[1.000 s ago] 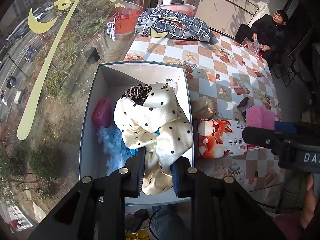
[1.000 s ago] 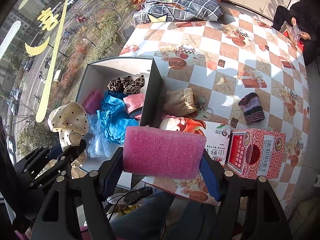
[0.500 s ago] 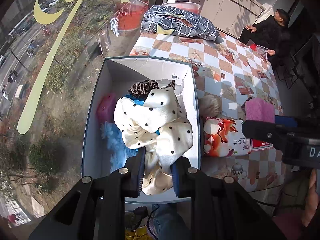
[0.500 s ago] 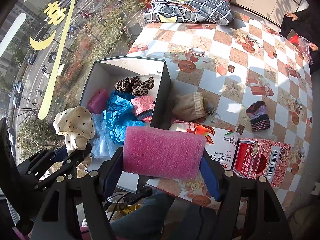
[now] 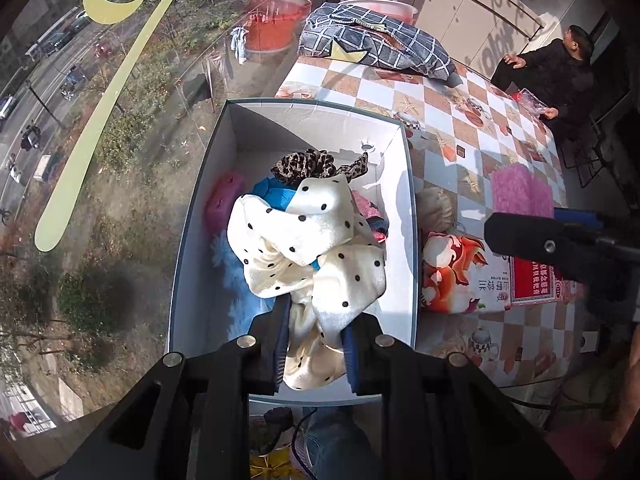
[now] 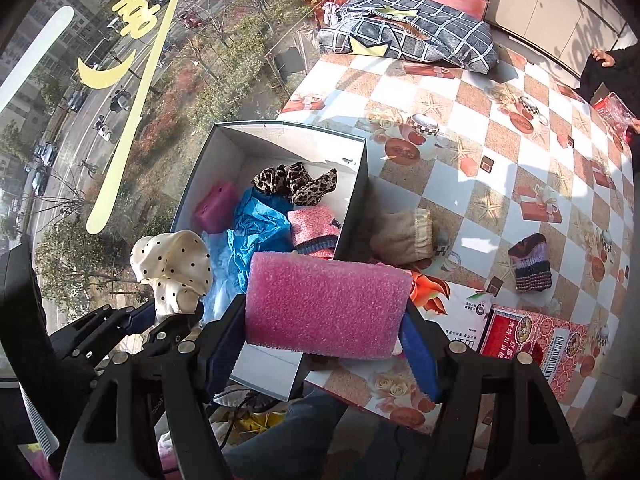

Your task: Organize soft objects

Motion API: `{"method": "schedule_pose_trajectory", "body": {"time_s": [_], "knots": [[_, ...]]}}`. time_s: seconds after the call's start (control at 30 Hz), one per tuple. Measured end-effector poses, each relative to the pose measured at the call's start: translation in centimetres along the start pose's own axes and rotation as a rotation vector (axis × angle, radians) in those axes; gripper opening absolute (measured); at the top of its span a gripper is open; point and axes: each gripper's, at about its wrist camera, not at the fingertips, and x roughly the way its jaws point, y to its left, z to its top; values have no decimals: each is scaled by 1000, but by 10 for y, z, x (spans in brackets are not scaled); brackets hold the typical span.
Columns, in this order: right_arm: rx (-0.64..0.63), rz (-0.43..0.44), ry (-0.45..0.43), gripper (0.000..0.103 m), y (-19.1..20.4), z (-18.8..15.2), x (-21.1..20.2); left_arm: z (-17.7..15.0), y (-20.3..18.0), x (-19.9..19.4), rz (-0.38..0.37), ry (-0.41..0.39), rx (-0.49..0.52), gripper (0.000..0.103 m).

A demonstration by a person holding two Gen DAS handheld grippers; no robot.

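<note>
My left gripper [image 5: 316, 336] is shut on a cream polka-dot cloth [image 5: 312, 248], held above the open white box [image 5: 200, 216]. Inside the box lie a leopard-print scrunchie [image 5: 308, 164], blue tissue [image 6: 256, 228], a pink pouch [image 6: 216, 212] and a pink knit piece [image 6: 312, 228]. My right gripper [image 6: 324, 332] is shut on a pink foam block [image 6: 324, 304], over the box's near right corner. The right wrist view also shows the left gripper [image 6: 176, 316] with the cloth [image 6: 172, 264] at lower left.
On the checkered tablecloth [image 6: 460, 184] lie a beige pouch [image 6: 404, 236], a striped knit sock [image 6: 528, 264], a printed carton [image 6: 460, 308] and a red box [image 6: 532, 340]. A plaid pillow [image 6: 412, 36] lies at the far end. A seated person [image 5: 556, 76] is far right. A window is left.
Both grippers keep their holds. The right gripper with the foam block has drifted a little across the table, and the view of the box has shifted slightly.
</note>
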Motion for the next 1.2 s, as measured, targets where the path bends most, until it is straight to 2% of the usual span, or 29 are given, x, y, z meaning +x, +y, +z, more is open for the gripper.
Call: {"method": "schedule_pose_trajectory", "body": {"time_s": [0.5,0.6,0.67,0.73,0.77,0.83,0.9,0.93,1.0,1.03,1.2], "knots": [[-75,49,3,73,32,29,10,0,5,7,-8,24,-26,28],[-88,49,5,74,38,34,12,0,5,5,-10,13,-28,43],[-93,56,11,74,40,36,13,0,5,2,1,-3,-25,63],[-95,67,20,75,41,39,14,0,5,0,10,-17,-28,77],[-92,66,20,78,41,41,13,0,6,0,4,-21,-34,80],[-85,72,20,84,40,43,13,1,7,3,-6,0,-47,80],[-76,82,23,84,37,44,11,1,8,8,-15,28,-62,83],[-68,96,35,85,35,45,12,1,9,10,-23,35,-70,90],[-51,94,71,97,31,46,16,1,11,9,-29,31,-85,103],[-39,85,66,103,28,45,16,2,12,7,-19,24,-89,103],[19,115,44,103,13,45,10,5,10,9,-4,36,-84,103]]}}
